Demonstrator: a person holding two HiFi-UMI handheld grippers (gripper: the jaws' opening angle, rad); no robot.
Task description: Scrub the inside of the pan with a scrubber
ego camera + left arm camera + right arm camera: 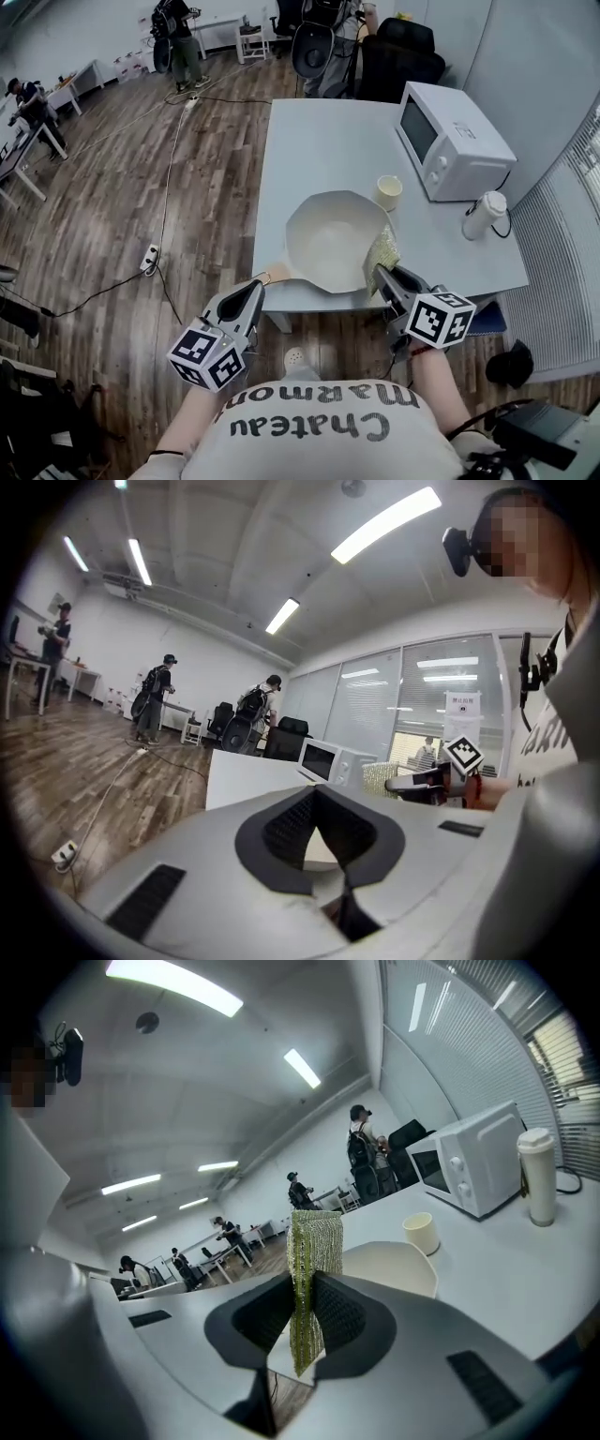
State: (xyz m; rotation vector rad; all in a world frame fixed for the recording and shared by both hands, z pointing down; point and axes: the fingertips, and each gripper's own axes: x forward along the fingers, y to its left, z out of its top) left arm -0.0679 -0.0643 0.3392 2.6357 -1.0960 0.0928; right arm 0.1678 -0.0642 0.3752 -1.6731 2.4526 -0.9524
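A white pan [333,239] with a wooden handle [276,274] sits at the near edge of the white table [309,141]. My right gripper [382,274] is shut on a green mesh scrubber [383,248], which hangs over the pan's right rim. In the right gripper view the scrubber [311,1241] stands upright between the pads, with the pan [398,1265] just beyond. My left gripper [255,292] is shut with nothing in it, its tips close to the end of the handle. In the left gripper view the jaws [319,803] meet, and the right gripper [422,782] shows off to the right.
On the table beyond the pan are a cream cup [388,191], a white microwave [450,141] and a white bottle [483,216]. A power strip [149,259] and cables lie on the wooden floor to the left. People and chairs stand at the far end of the room.
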